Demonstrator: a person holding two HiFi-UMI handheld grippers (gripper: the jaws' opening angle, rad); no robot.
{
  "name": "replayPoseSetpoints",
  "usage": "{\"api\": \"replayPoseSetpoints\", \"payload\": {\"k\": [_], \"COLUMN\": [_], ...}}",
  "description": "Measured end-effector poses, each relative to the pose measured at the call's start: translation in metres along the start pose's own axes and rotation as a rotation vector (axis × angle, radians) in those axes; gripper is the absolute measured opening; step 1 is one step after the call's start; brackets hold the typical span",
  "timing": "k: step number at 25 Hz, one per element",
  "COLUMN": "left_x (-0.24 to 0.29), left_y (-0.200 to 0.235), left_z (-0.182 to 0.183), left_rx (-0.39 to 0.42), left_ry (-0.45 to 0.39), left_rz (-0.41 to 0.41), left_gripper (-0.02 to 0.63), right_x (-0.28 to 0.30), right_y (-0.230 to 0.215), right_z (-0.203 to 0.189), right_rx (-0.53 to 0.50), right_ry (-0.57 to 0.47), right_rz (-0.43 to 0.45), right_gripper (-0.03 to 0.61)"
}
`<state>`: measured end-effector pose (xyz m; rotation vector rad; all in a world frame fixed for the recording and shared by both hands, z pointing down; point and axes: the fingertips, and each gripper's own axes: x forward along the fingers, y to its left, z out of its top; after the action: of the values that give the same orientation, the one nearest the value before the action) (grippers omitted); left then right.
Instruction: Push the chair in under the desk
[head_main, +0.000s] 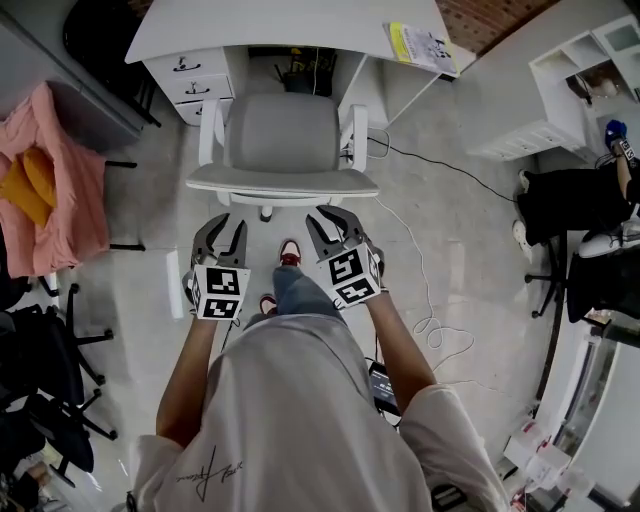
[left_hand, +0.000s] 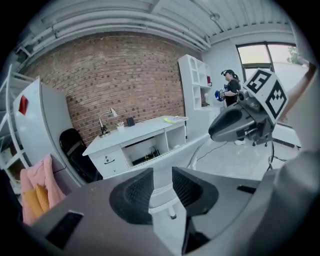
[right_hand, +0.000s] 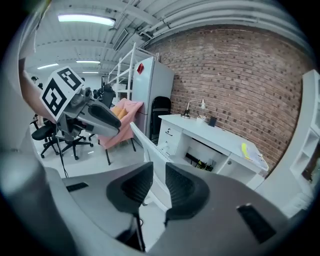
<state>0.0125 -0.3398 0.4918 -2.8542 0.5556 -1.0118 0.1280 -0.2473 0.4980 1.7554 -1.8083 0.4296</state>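
Observation:
A white chair (head_main: 280, 135) with a grey seat stands pushed up to the white desk (head_main: 250, 25), its backrest (head_main: 282, 186) towards me. My left gripper (head_main: 226, 228) hangs just short of the backrest's left part, and my right gripper (head_main: 335, 222) just short of its right part. Both have their jaws partly apart with nothing between the pads. In the left gripper view the chair's white back (left_hand: 200, 145) shows through the gap of the left gripper (left_hand: 162, 187). The right gripper (right_hand: 159, 182) likewise frames the chair's edge (right_hand: 145, 145), with the desk (right_hand: 210, 135) behind it.
A drawer unit (head_main: 195, 85) sits under the desk's left side and papers (head_main: 420, 45) lie on its right end. A pink cloth (head_main: 40, 190) drapes a chair at the left, above black office chairs (head_main: 50, 380). A cable (head_main: 430, 300) trails right; a person (head_main: 580, 200) stands by white shelves (head_main: 580, 80).

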Motion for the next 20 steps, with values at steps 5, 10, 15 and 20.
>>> {"api": "replayPoseSetpoints", "payload": {"k": [5,10,15,20], "left_x": [-0.013,-0.029,-0.049,-0.068], "left_y": [-0.009,-0.028,-0.043,-0.056], "left_z": [-0.004,-0.007,0.005,0.014], "left_rx": [-0.044,-0.102,-0.168,-0.196], "left_ry": [-0.016,-0.038,-0.080,-0.120], "left_rz": [-0.015,-0.058,-0.107,-0.119], "left_gripper": [0.104,0.074,0.063,0.052], "right_x": [-0.016,-0.036,-0.053,-0.068], "right_y": [0.015,0.029,0.041,0.052], "right_z": [0.002,0.005,0.007,0.006], "right_rx": [-0.005,0.000,0.015,0.013], "right_ry": [-0.015,-0.037,-0.057,-0.073], "right_rz": [0.013,0.031,0.049,0.054], "right_gripper": [0.091,0.083,0.077,0.064]}}
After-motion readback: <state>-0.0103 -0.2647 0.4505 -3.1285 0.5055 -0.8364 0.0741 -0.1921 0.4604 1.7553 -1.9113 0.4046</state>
